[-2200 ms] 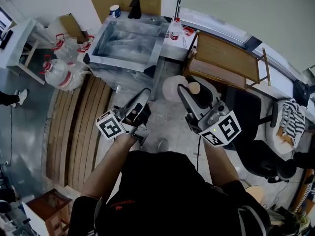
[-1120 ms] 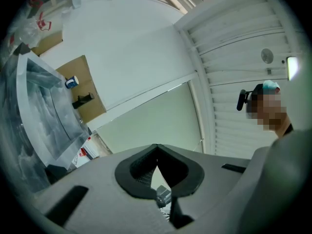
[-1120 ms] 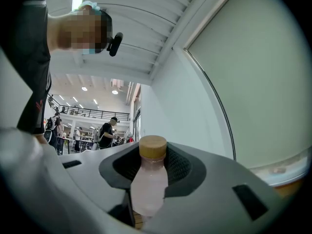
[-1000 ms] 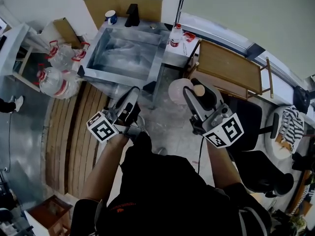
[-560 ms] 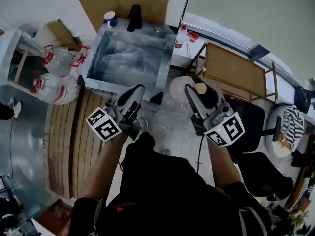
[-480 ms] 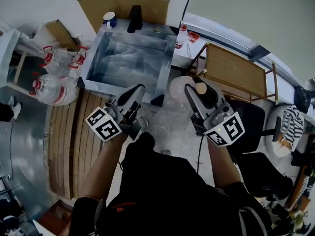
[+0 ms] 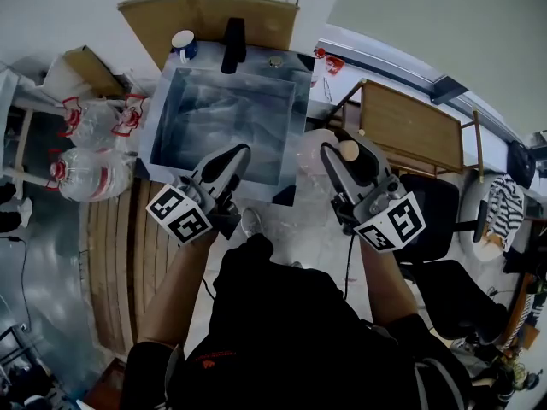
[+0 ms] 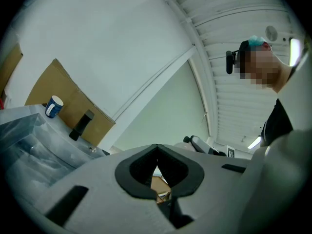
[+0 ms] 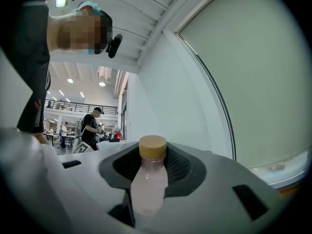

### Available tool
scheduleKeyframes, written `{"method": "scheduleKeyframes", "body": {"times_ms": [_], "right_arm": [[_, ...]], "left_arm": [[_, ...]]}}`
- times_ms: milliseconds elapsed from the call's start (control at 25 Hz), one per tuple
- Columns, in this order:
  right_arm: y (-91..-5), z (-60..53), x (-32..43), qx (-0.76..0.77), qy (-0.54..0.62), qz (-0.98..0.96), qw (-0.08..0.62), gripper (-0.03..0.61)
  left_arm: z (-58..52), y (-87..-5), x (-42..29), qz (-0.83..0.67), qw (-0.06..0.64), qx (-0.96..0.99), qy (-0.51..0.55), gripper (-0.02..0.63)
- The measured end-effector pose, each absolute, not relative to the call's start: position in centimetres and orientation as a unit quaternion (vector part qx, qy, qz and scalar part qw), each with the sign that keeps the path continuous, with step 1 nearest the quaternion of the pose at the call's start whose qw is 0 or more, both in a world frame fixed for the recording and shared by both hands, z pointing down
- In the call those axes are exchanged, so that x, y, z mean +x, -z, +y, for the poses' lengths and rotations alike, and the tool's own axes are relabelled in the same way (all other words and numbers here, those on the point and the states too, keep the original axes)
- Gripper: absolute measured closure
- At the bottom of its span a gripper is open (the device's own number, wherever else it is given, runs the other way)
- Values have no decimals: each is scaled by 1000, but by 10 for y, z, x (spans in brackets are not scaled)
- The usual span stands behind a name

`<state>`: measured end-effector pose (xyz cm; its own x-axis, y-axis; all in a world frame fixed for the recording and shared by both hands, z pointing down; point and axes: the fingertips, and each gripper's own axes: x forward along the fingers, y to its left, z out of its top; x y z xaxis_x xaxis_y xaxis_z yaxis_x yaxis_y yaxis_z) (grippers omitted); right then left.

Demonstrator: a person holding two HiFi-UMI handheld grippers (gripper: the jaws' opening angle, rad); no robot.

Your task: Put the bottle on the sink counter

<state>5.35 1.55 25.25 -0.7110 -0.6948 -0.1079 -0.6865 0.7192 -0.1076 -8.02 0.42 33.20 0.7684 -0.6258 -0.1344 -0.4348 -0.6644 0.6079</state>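
A pale pink bottle (image 9: 148,182) with a tan cap (image 7: 348,150) stands upright between the jaws of my right gripper (image 7: 339,155), which is shut on its neck. In the head view that gripper hovers just right of the steel sink (image 7: 220,120), near the sink counter (image 7: 311,88). My left gripper (image 7: 229,162) hangs over the sink's front right part; its jaws meet at the tip with nothing held. The bottle's lower body is hidden by the right gripper's jaws.
A blue and white cup (image 7: 183,43) and a black faucet (image 7: 232,45) stand at the sink's back edge. Big water jugs (image 7: 81,173) lie at the left. A wooden table (image 7: 410,126) and a black chair (image 7: 444,229) are at the right. Wooden slats (image 7: 111,254) cover the floor at the left.
The sink and counter have come nearer and now lie under both grippers. Both grippers keep their pose; the bottle stays in the right one.
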Motion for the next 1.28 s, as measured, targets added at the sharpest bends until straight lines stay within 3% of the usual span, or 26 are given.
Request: {"method": "scheduleKeyframes", "body": {"times_ms": [600, 1280], "right_arm": [[-258, -56, 24, -400, 35, 914, 63, 449], [-314, -157, 51, -372, 77, 924, 54, 449]], "left_arm": [[-69, -341, -109, -279, 295, 901, 155, 597], [-134, -387, -92, -334, 317, 879, 127, 597]]}}
